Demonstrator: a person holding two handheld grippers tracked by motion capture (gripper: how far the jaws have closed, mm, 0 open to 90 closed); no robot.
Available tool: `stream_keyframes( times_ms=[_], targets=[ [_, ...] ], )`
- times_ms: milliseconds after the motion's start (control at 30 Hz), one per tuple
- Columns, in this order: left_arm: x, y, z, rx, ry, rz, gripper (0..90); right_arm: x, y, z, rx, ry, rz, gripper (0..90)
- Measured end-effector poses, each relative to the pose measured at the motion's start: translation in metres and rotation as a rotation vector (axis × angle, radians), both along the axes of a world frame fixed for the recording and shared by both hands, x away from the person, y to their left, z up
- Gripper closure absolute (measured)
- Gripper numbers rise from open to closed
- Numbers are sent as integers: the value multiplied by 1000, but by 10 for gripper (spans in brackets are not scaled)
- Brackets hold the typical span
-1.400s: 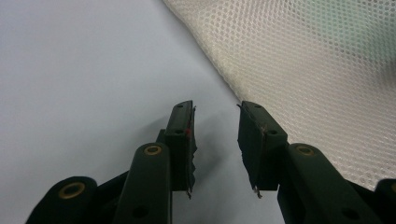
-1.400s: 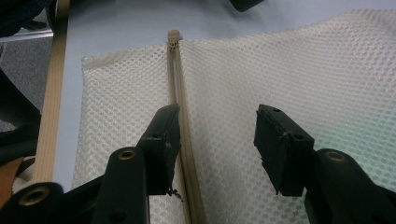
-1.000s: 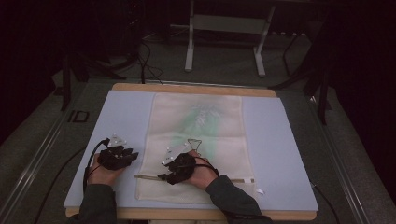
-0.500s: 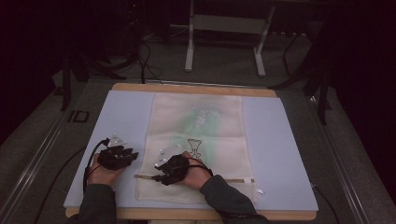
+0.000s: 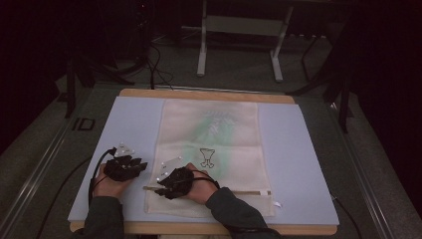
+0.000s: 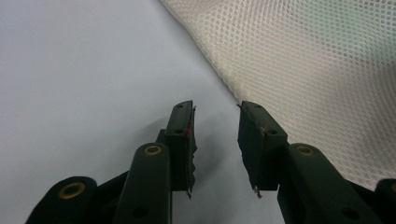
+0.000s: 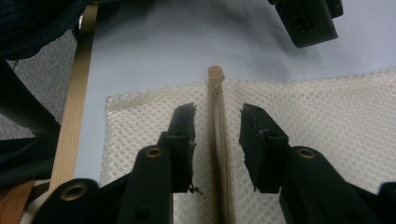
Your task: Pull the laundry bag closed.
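Two tongs work at the near left corner of a mesh laundry bag (image 5: 211, 149) that lies flat on the lilac mat (image 5: 298, 164) covering the counter. Furthest left, the left tongs (image 6: 215, 135) stand narrowly parted and hold nothing; they sit low over bare mat with the bag's edge just beside their right jaw. A risk here is that they close on mat alone, or catch a single loose layer of mesh, so the bag is not anchored and slides when the zipper is pulled.

Next to the right, the right tongs (image 7: 217, 140) are likewise parted and empty, straddling the tan zipper (image 7: 217, 154), whose slider (image 7: 215, 84) sits at the bag's end ahead of the jaw tips, near the bag's corner. The pull is small and lies flat, so the jaws may well pinch tape or mesh instead, and the mesh could snag in the teeth. The other tongs hover close beyond the slider, so the two could collide. Further right, the zipper runs on across the bag's near edge.
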State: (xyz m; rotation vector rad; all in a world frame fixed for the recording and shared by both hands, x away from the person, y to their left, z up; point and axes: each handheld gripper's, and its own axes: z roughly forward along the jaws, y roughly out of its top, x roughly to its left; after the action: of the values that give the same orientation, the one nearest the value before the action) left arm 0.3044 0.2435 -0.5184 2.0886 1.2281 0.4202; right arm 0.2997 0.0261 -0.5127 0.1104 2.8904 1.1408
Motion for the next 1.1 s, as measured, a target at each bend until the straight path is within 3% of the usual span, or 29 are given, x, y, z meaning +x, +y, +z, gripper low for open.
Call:
stream_keyframes(
  times_ms=[533, 867, 1100],
  targets=[
    [0, 1, 1, -3, -7, 3, 657, -1, 20, -2, -3, -11, 8, 789],
    [0, 1, 1, -3, -7, 3, 657, 1, 31, -1, 8, -6, -2, 772],
    [-1, 7, 2, -16, -10, 18, 655, 1, 43, -4, -10, -15, 2, 763]
  ],
)
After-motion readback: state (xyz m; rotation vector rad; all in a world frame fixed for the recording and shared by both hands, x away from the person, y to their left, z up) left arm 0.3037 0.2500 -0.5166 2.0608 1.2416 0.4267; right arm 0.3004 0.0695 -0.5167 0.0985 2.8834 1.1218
